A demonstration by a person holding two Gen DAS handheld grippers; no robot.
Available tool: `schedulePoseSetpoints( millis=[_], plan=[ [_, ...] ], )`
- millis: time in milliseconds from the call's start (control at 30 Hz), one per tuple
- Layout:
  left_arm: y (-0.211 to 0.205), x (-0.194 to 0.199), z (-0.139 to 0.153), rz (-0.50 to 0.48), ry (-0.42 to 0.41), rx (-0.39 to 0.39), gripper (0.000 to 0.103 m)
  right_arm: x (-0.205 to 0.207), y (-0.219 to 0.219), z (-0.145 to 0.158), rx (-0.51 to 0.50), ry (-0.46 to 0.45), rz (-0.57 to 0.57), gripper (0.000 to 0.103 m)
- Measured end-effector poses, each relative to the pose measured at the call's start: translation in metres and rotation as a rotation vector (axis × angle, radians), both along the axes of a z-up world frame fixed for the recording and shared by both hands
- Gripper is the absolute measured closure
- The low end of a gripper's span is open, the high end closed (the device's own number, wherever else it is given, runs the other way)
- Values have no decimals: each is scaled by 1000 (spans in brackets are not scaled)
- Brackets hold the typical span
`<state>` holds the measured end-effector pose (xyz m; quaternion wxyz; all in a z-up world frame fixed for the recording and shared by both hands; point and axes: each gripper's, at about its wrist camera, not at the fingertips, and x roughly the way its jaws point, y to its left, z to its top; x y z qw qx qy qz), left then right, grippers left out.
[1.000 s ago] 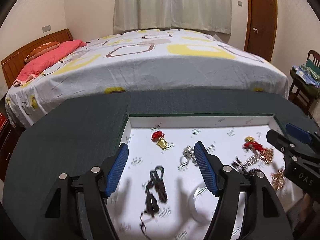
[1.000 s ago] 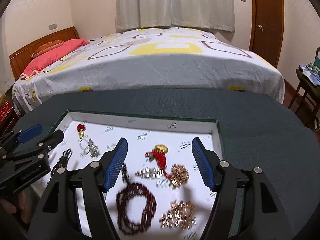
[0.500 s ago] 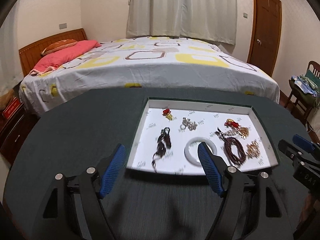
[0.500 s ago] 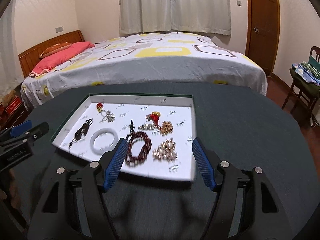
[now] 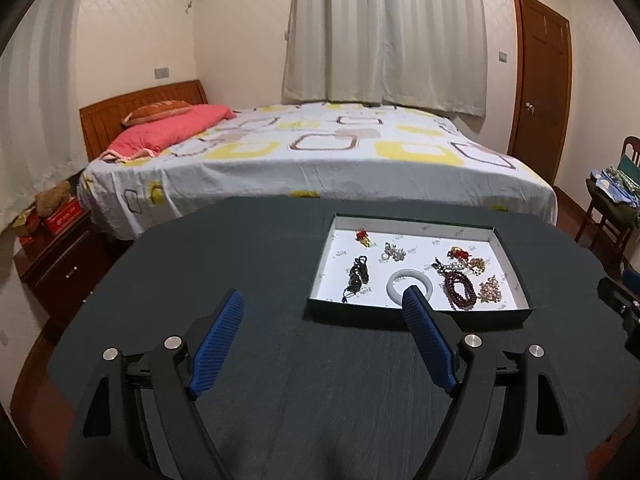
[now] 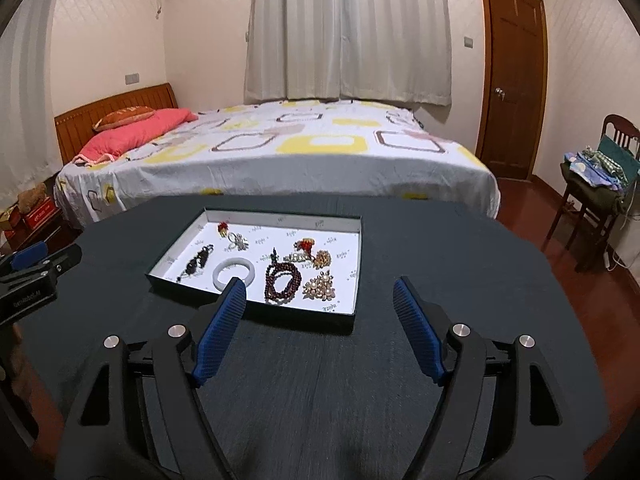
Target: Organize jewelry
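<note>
Two grippers, both over the dark felt-like table [image 6: 460,248]. Left gripper [image 5: 324,334]: jaws spread wide, nothing between the ribbed blue pads [image 5: 218,340]. Right gripper [image 6: 318,320]: jaws likewise apart and empty.

One tray [image 6: 280,216], shallow rectangular box with dark walls and a white printed floor, lies on the table beyond both grippers. All jewelry is inside it; about eight pieces counted:
- 1 smooth white bangle [image 6: 234,272] at the tray's near edge, partly hidden by the right gripper's left pad.
- 1 dark red bead string [image 6: 282,282], coiled, just right of the bangle.
- 1 pearl-and-gold cluster [image 6: 320,286] in the tray's near right part.
- 1 black corded piece [image 6: 196,264] on the tray's left side.
- 1 silver piece [image 6: 238,242] behind the bangle.
- 1 small red-and-gold charm [image 6: 222,228] at the tray's far left.
- 1 red-tasselled gold piece [image 6: 306,246] and 1 gold bead bunch [image 6: 322,258], far right, touching.

Beyond the tray: one bed [image 6: 280,160] with patterned sheet, one wooden door [image 6: 514,80].
</note>
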<state>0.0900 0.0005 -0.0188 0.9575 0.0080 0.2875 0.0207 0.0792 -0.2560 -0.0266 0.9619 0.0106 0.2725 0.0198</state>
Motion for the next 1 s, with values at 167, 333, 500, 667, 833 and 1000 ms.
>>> schedulePoseSetpoints(
  millis=[167, 333, 500, 667, 833, 1000],
  plan=[
    [8, -26, 19, 11, -42, -21, 22, -21, 2, 18, -4, -37, 2, 27],
    [10, -43, 35, 12, -74, -32, 22, -36, 4, 29, -7, -59, 5, 27],
    [10, -53, 45, 13, -104, -24, 22, -48, 4, 42, -5, -98, 6, 27],
    [11, -61, 51, 13, -122, -32, 22, -59, 5, 55, -2, -132, 9, 26],
    [9, -67, 58, 1, -145, -29, 22, -67, 5, 60, 1, -151, 11, 26],
    [8, -71, 61, -8, -155, -29, 22, -72, 6, 62, 3, -162, 10, 26]
  ],
)
